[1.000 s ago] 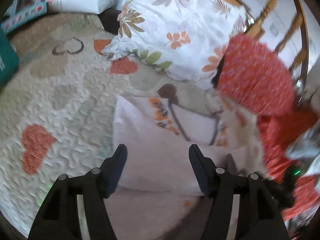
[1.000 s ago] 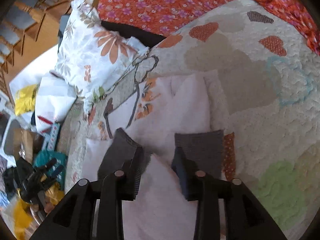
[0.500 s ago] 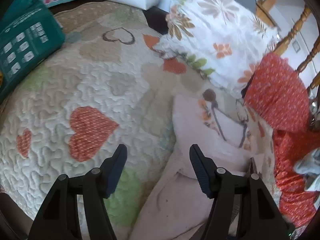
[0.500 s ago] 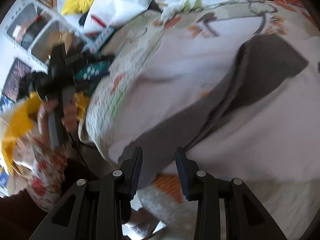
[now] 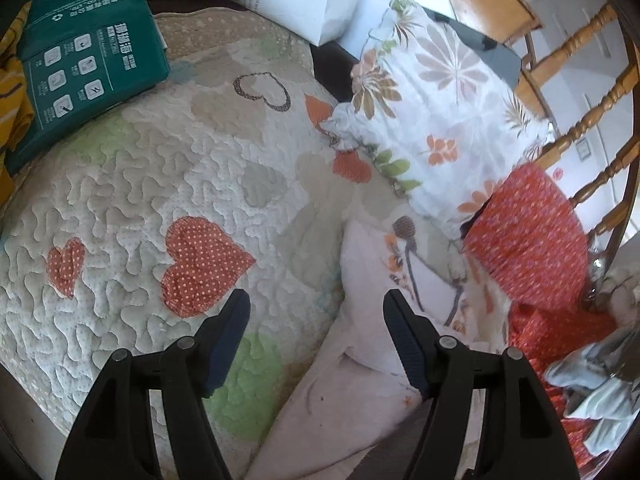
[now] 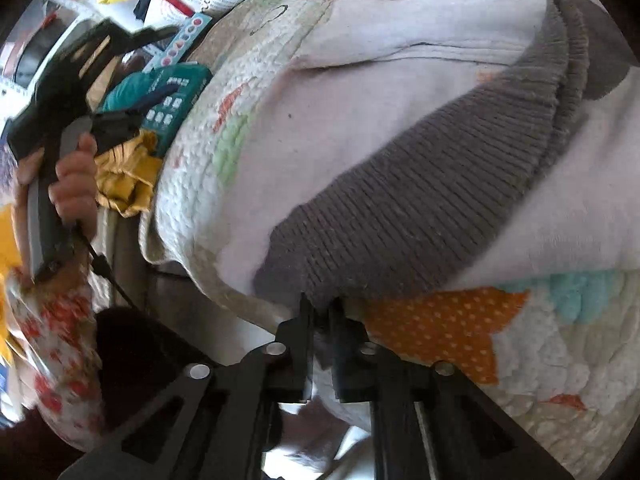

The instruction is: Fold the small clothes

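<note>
Two black plastic fingers of your left gripper stood apart with dark ribbed pads, released, having just opened a little further, with nothing pressed between them. Below them lay the cream quilted bedspread, stitched in wavy lines and patched with dotted orange hearts. The pale pink soft garment with a flower print lay just right of centre on the quilt, its long axis running from the bottom of the view up toward the white floral pillow. A red dotted cloth sat beside the pillow, and a green printed bag lay at the upper left.

In the right wrist view, your right gripper had just been closing and was clenched on the grey ribbed knit cuff of the pink garment, at the near edge of the bedspread. The ribbed band ran diagonally from the pads up to the upper right. At the left, your hand in a flowered sleeve held the left gripper, clear of the cloth.
</note>
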The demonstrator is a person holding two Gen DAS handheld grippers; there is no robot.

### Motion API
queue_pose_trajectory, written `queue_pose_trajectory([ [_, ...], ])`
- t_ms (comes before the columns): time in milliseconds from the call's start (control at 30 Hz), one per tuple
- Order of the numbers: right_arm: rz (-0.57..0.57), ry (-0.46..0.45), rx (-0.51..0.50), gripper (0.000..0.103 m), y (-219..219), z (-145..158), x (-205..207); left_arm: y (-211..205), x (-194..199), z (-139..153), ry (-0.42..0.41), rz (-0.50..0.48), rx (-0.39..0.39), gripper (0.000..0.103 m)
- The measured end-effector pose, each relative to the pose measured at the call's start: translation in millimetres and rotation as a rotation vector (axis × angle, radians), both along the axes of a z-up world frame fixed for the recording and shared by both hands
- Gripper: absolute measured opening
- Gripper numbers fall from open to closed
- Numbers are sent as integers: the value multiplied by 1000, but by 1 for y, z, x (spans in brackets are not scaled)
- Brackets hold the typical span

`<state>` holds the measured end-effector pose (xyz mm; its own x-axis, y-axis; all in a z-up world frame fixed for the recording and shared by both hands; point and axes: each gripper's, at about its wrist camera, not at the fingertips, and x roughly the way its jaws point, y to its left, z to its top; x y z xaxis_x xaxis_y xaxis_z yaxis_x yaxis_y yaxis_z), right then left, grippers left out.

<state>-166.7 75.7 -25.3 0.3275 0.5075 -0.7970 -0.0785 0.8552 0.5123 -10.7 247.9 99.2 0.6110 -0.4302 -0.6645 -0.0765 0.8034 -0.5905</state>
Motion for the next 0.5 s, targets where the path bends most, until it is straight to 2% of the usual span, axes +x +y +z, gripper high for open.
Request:
queue_pose_trajectory([
  [133, -11, -88, -14, 8, 6, 40, 9, 9, 2, 4, -12, 16, -16, 68],
  [233, -16, -181, -45, 8, 4, 83, 48, 8, 7, 2, -7, 12, -26, 69],
  [300, -19, -218, -69, 8, 8, 100, 84, 3, 10, -2, 1, -3, -17, 69],
  [400, -43, -229, -141, 8, 13, 105, 148, -10, 15, -8, 16, -42, 5, 69],
  [500, -62, -152, -189, 11, 6, 82, 204, -30, 21, -16, 42, -111, 35, 69],
])
